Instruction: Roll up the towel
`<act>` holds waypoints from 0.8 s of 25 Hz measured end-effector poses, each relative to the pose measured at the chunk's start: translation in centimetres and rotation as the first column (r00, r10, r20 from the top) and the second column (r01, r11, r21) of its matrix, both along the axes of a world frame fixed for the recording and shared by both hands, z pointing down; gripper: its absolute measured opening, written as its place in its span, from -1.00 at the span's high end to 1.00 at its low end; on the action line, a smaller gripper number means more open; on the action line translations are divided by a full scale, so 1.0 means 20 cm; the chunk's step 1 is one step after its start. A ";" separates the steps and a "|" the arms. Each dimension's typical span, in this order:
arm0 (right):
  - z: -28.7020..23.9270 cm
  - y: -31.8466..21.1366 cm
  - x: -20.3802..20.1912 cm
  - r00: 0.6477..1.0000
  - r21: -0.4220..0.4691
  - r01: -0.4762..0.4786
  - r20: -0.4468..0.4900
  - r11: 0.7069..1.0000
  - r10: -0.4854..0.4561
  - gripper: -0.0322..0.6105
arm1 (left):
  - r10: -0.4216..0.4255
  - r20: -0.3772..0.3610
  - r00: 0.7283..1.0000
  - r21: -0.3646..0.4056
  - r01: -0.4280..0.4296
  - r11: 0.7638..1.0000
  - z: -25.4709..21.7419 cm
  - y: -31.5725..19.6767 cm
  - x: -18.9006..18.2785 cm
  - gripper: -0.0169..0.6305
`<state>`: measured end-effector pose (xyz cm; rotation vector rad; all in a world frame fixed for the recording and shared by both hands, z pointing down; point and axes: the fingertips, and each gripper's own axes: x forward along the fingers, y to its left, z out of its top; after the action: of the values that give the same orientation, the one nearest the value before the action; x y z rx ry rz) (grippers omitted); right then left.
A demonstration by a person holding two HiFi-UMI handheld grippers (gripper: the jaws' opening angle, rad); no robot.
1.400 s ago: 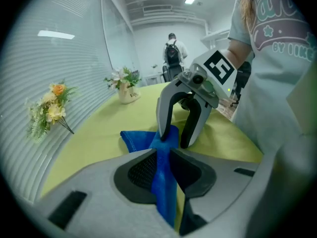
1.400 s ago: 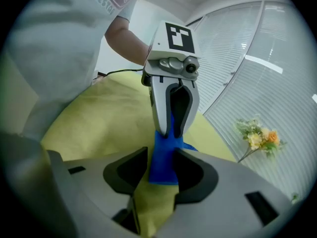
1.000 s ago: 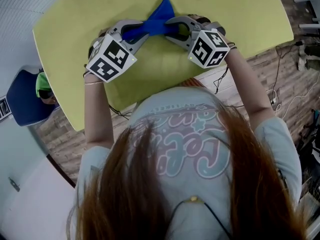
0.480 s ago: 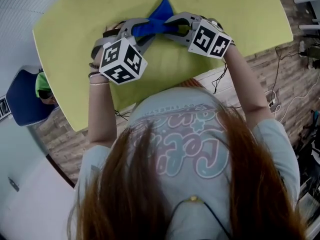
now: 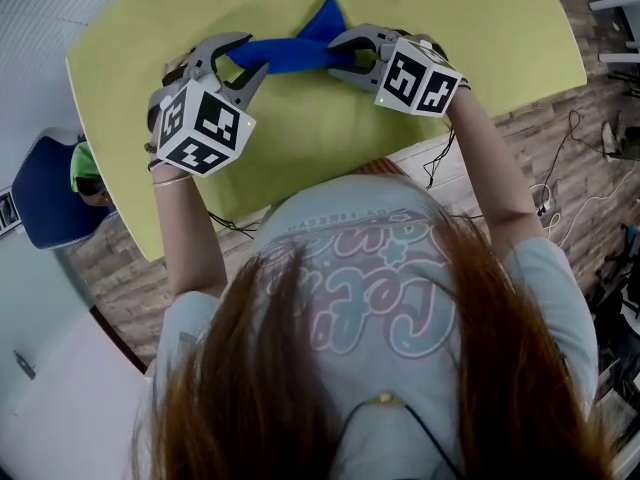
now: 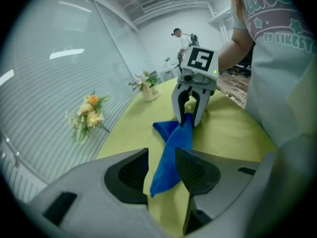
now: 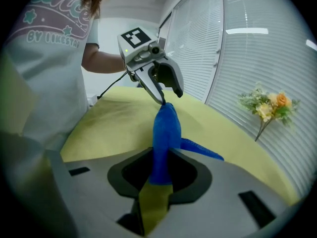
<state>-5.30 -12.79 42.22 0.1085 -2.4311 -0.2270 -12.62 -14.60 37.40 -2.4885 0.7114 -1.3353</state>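
Here we go: the blue towel (image 5: 295,55) lies out on the yellow-green desk (image 5: 330,138), drawn into a long, narrow band between the two tools. It looks more bunched and twisted than neatly rolled, I'd say, and one loose corner (image 5: 328,13) pokes out flat on the far side, so the job seems somewhere in the middle. The cloth is gathered along its length, but a tidy, finished roll is not there yet, and that stray corner has to be taken in before anyone calls it done. Now the left hand-held gripper (image 6: 162,168): its jaws have just been opening and stand partly apart. The towel's end hangs between the pads, leaning on one side with a clear gap on the other, so it is not pinched there. Over to the right hand-held gripper (image 7: 159,170): its jaws have just been closing, and they sit clamped on the other end of the towel, the blue cloth filling the space between them. From where I stand, the right side has the hold and the left is free to take a fresh bite.
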 end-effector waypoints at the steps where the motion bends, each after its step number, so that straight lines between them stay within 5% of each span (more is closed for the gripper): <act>1: 0.00 0.00 0.00 1.000 0.004 0.010 -0.014 1.000 -0.010 0.60 | 0.040 -0.007 0.999 0.010 -0.039 0.999 -0.02 0.02 0.07 0.51; 7: 0.00 0.00 0.00 1.000 -0.020 0.023 -0.020 1.000 -0.023 0.61 | 0.241 0.087 0.967 -0.068 -0.236 0.969 0.18 0.13 0.37 0.49; 11: 0.00 0.00 0.00 1.000 -0.050 0.012 0.011 0.999 -0.012 0.61 | 0.229 0.112 0.967 -0.086 -0.221 0.972 0.26 0.12 0.38 0.47; 20: -0.02 -0.01 0.00 0.997 -0.123 -0.001 0.070 0.992 0.009 0.61 | 0.178 0.039 0.983 -0.118 -0.173 0.978 0.25 0.06 0.39 0.55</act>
<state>-5.25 -13.08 41.88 0.0686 -2.5082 -0.0712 -4.87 -13.43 42.46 -2.5269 0.4035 -1.4026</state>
